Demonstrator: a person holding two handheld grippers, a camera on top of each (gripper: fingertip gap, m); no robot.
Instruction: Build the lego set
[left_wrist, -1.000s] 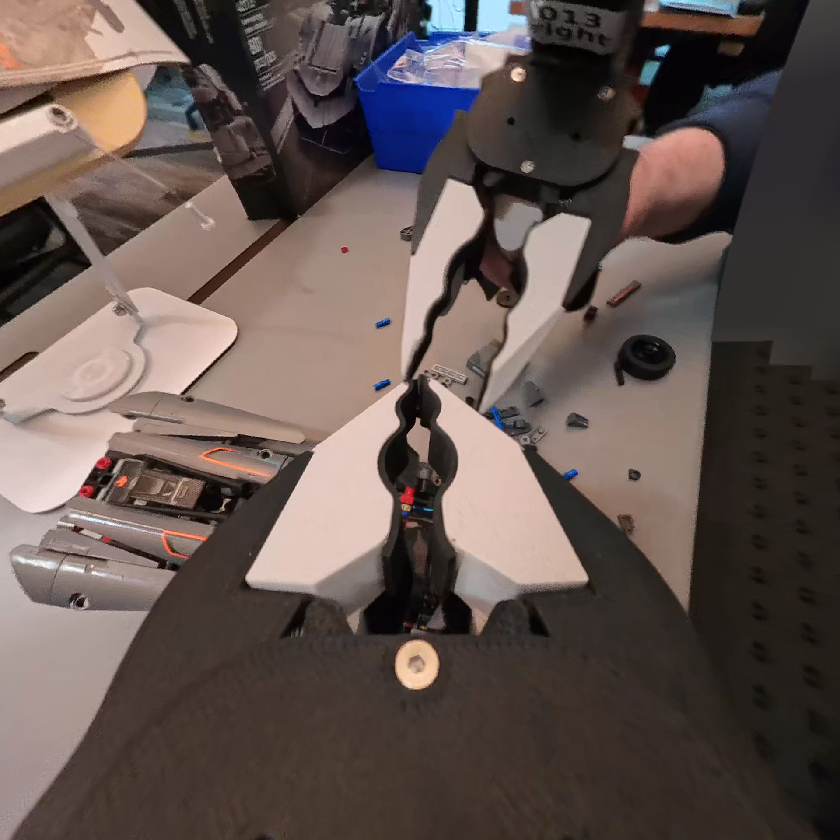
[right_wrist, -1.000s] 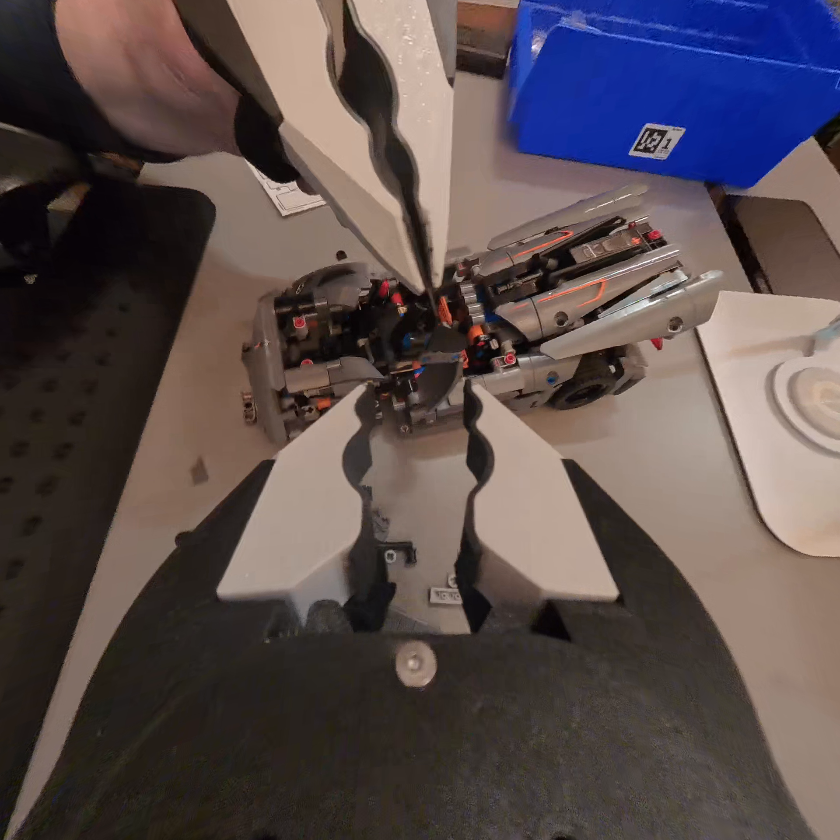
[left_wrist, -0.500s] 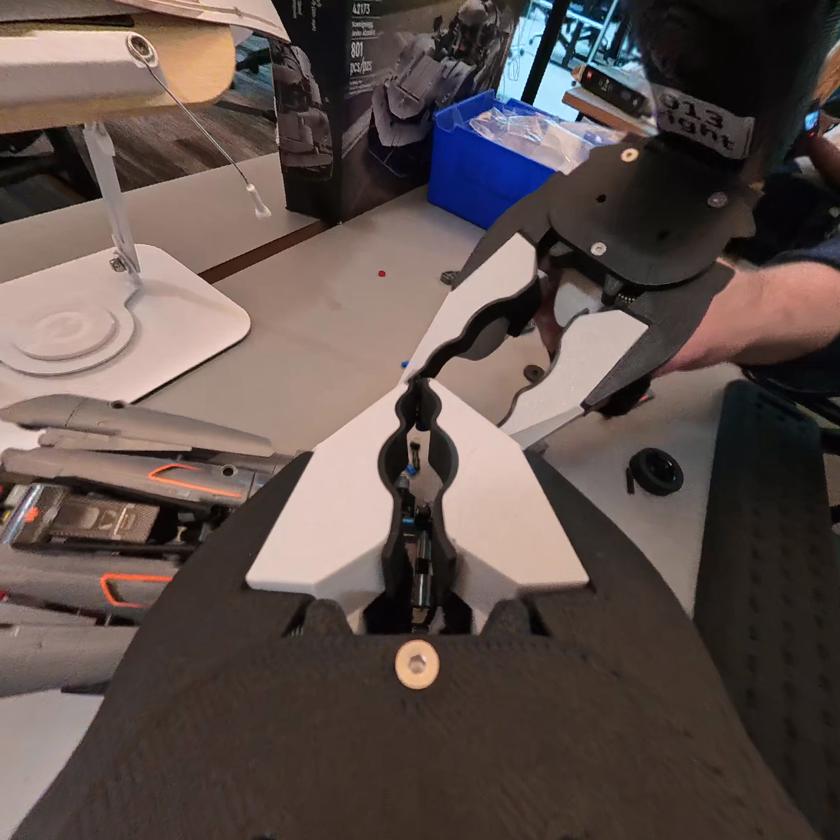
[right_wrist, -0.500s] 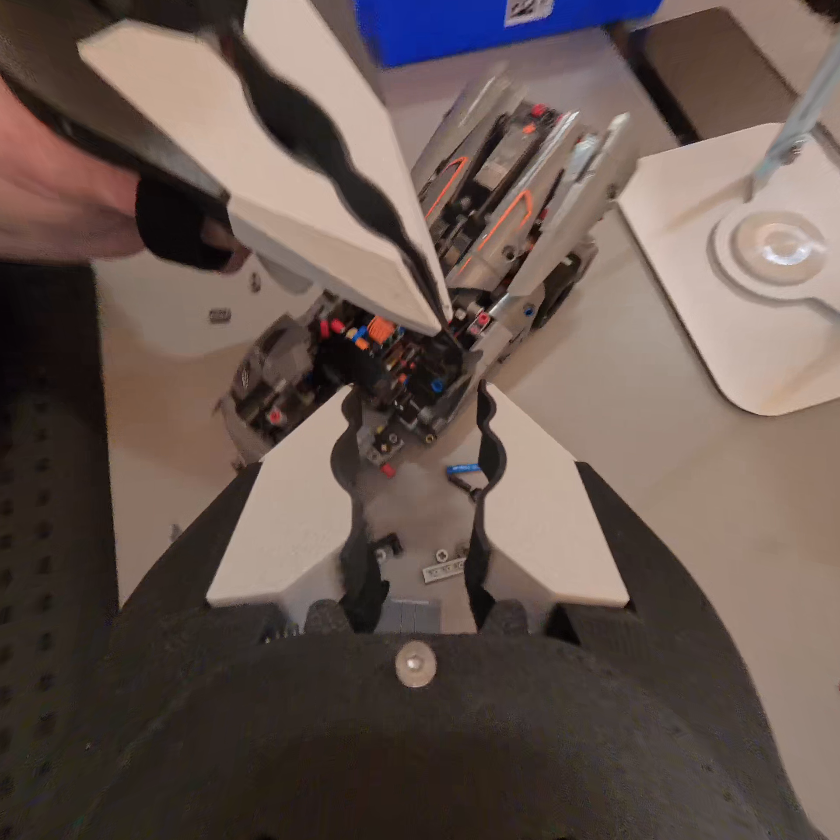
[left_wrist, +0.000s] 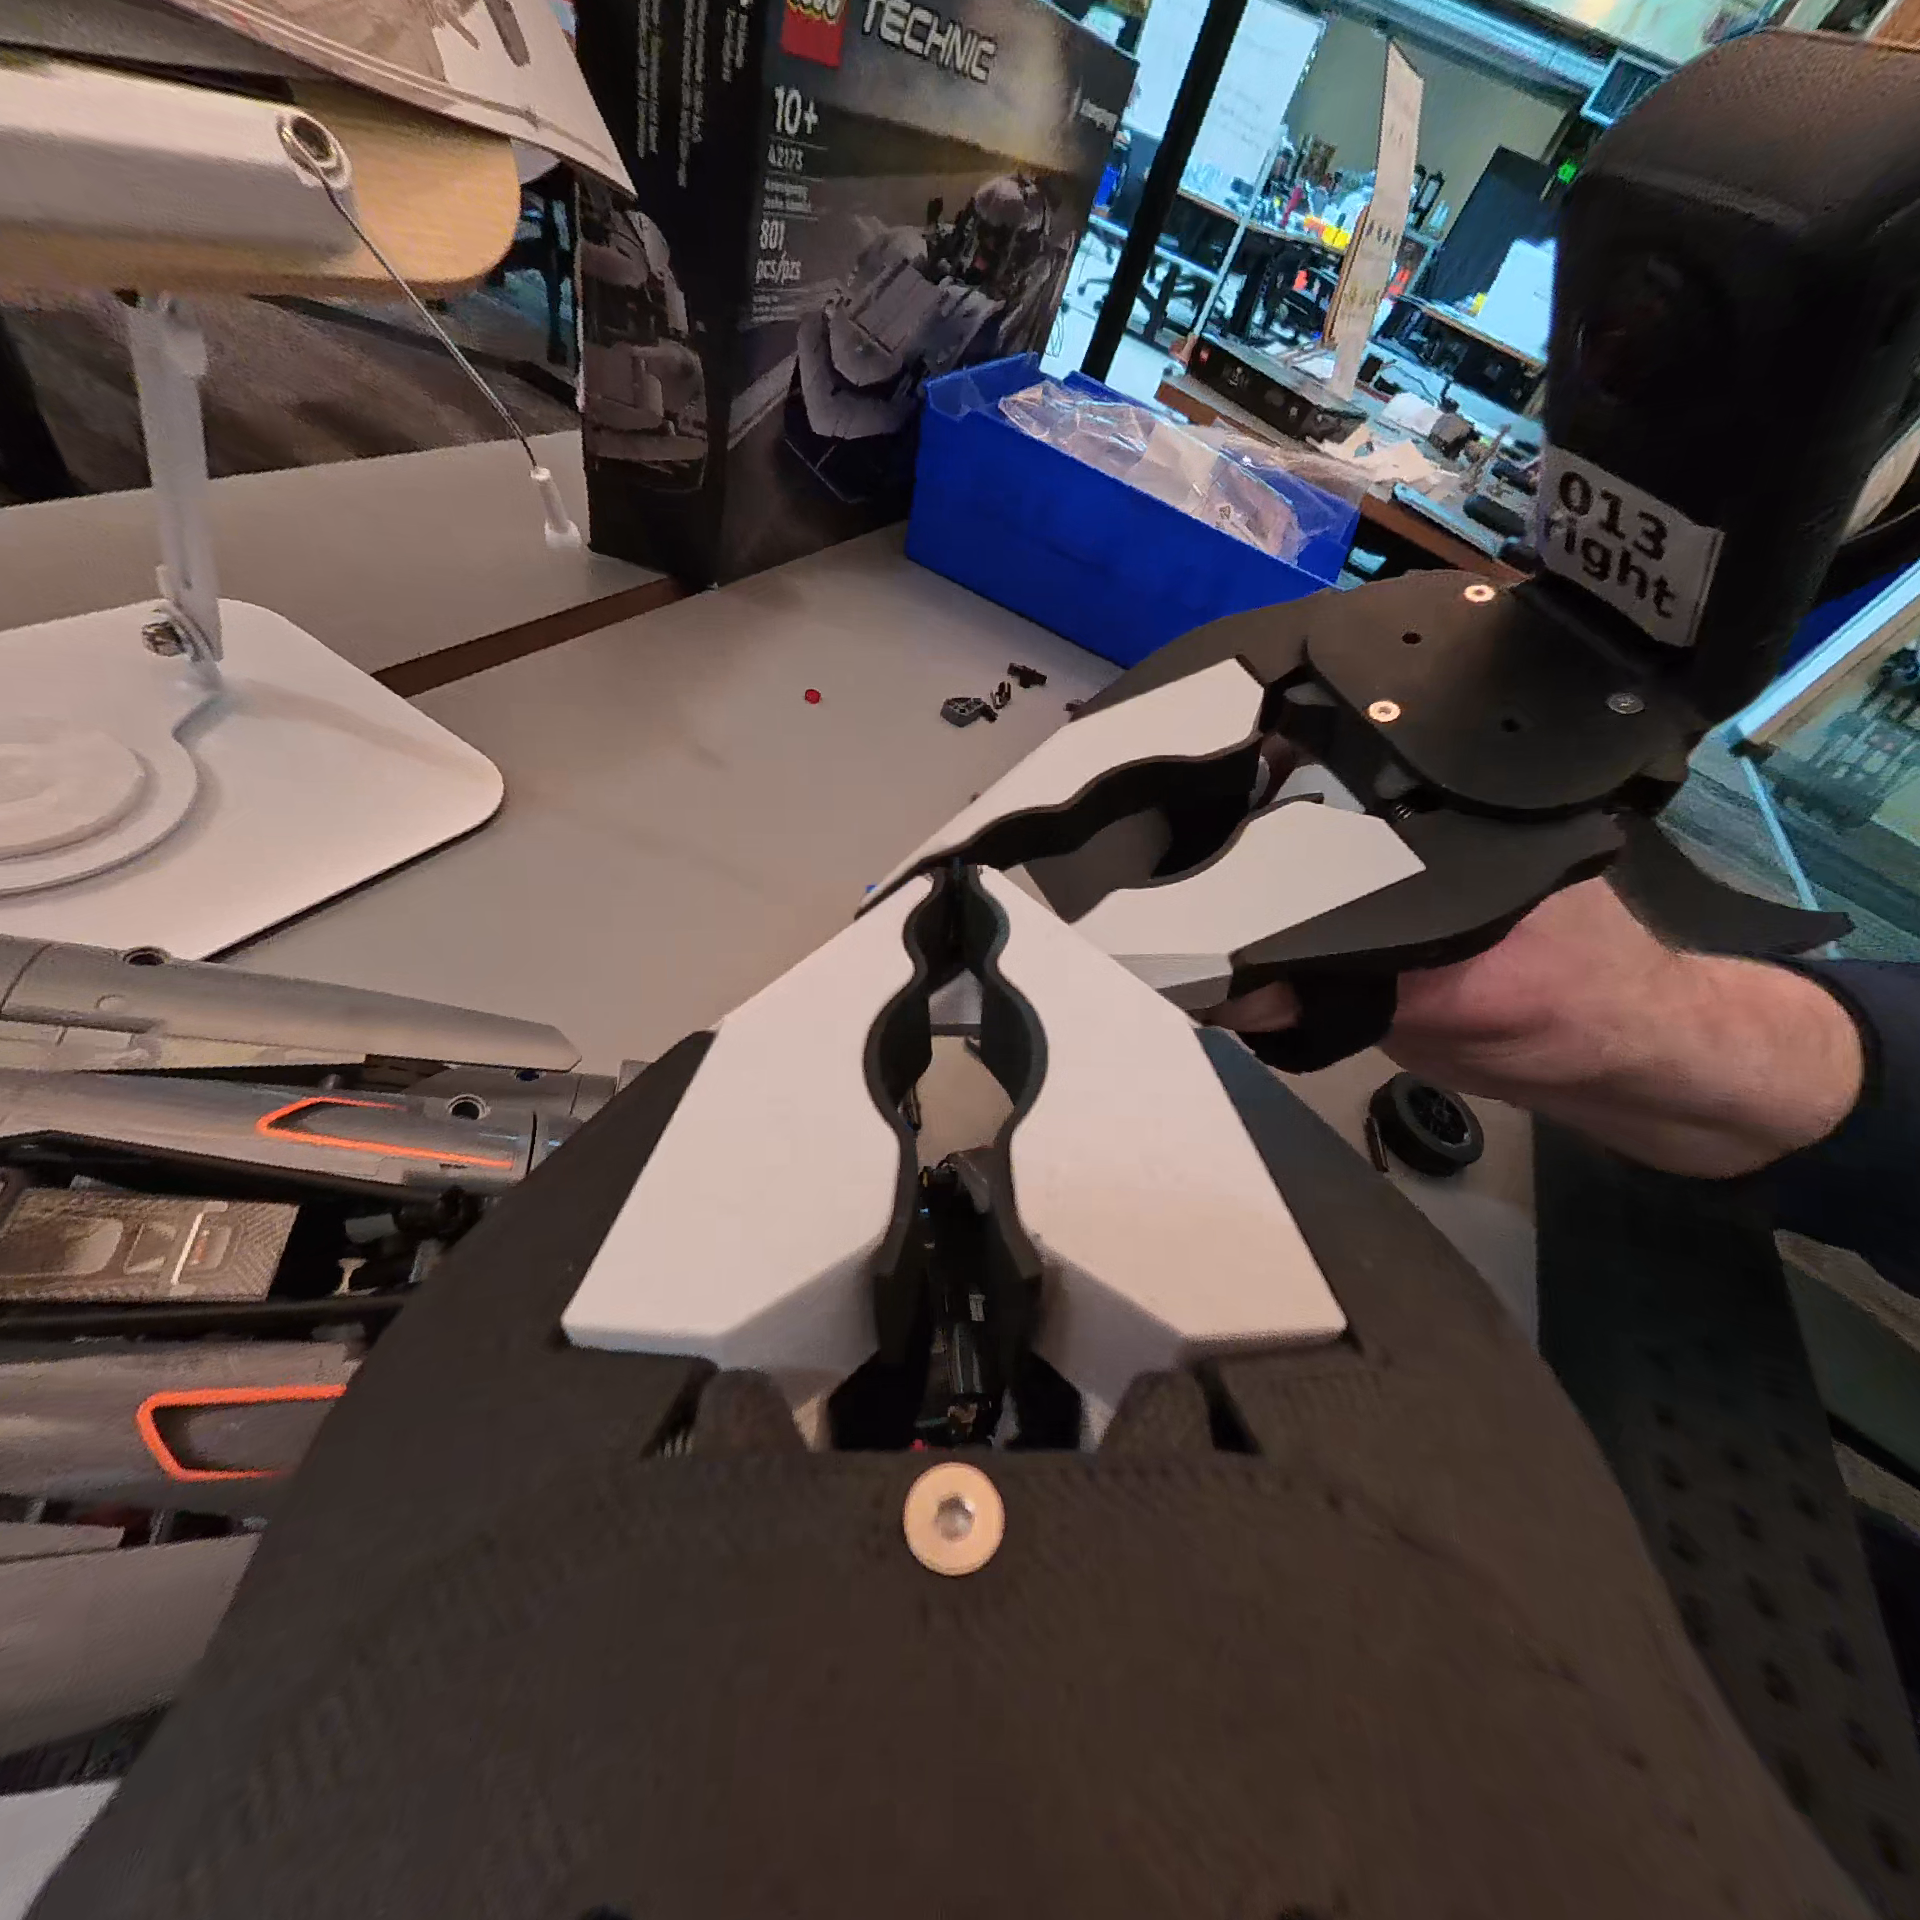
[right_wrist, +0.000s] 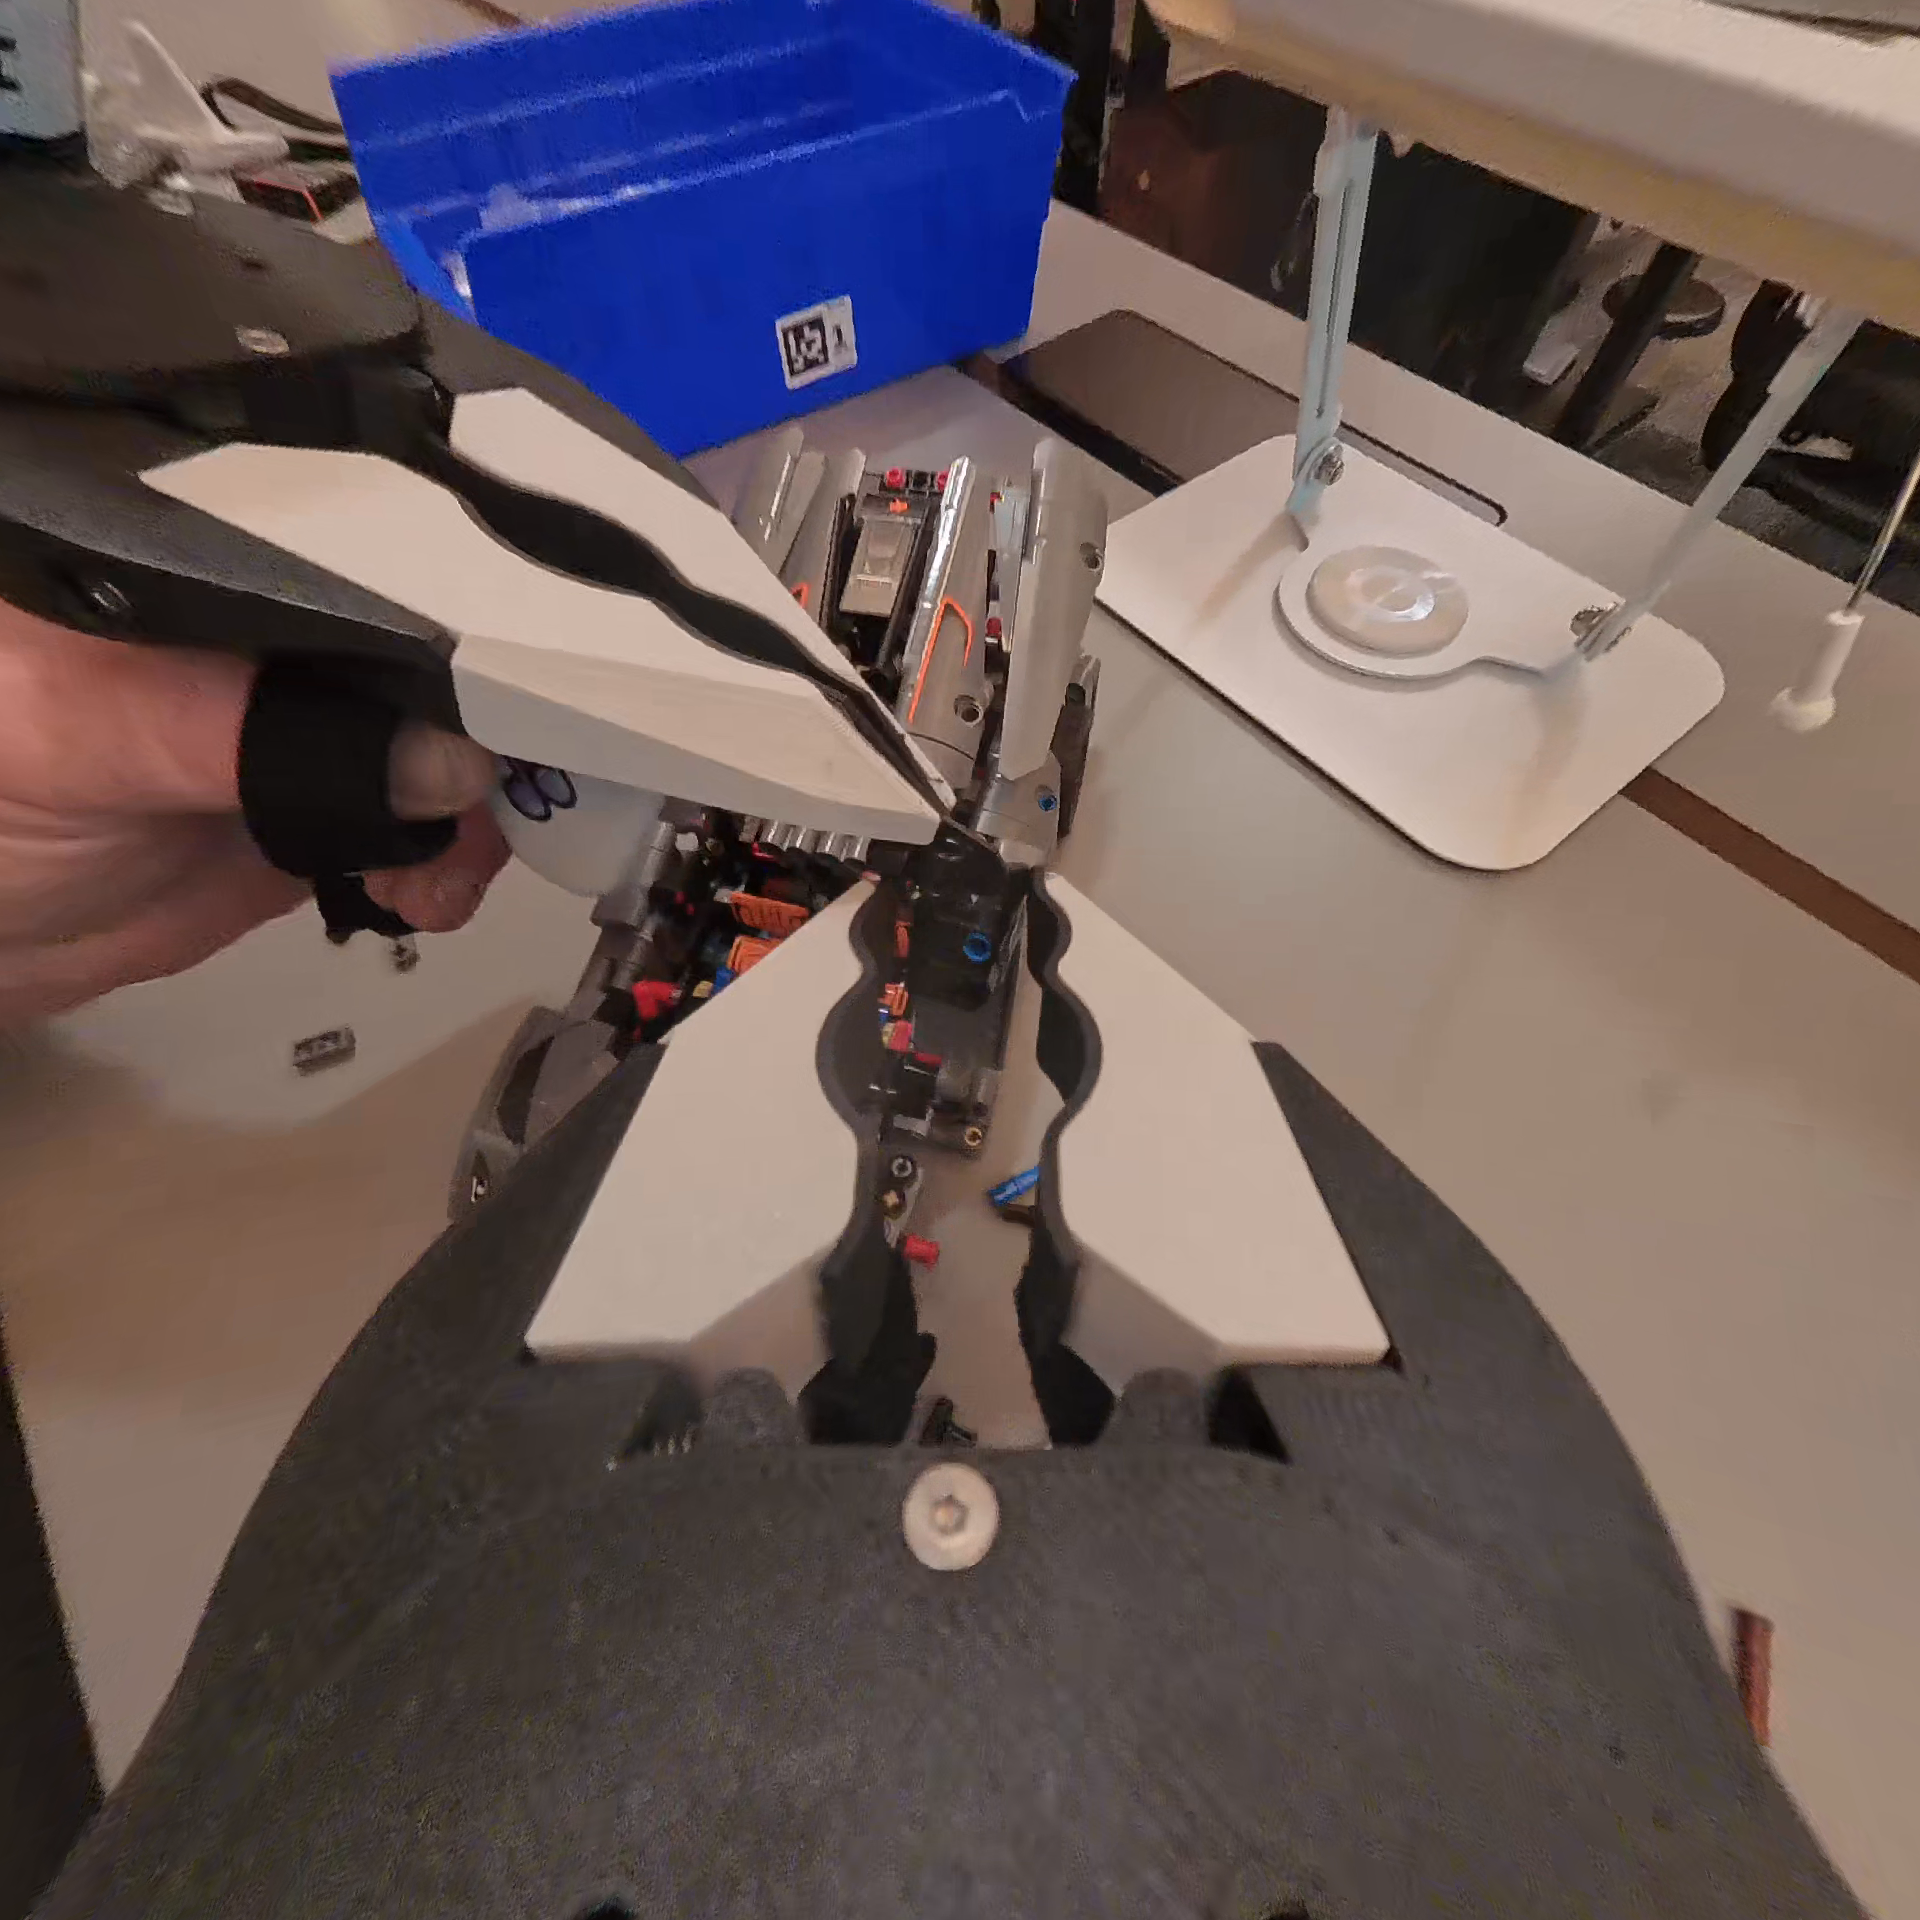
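The grey Lego model with orange trim lies to the left below my left gripper. The left gripper is shut, and its tips pinch a black part on the model's open middle. In the right wrist view the model points away toward the blue bin, with its front end tilted up. The left gripper comes in there from the left. My right gripper is open, and its fingertips stand either side of the same black section. It also shows in the left wrist view, held in a hand.
A blue bin with plastic bags and the dark Lego box stand at the back. A white stand base lies to the right of the model. Loose small pieces, a black wheel and a blue pin lie on the grey table. A black perforated mat lies beside it. Less than 4 cm separates the two grippers' tips.
The model has turned from crosswise to lengthwise in the right wrist view, still pinched by the left gripper. The right gripper has closed in, open, around the model's middle. Both cameras have tilted up.
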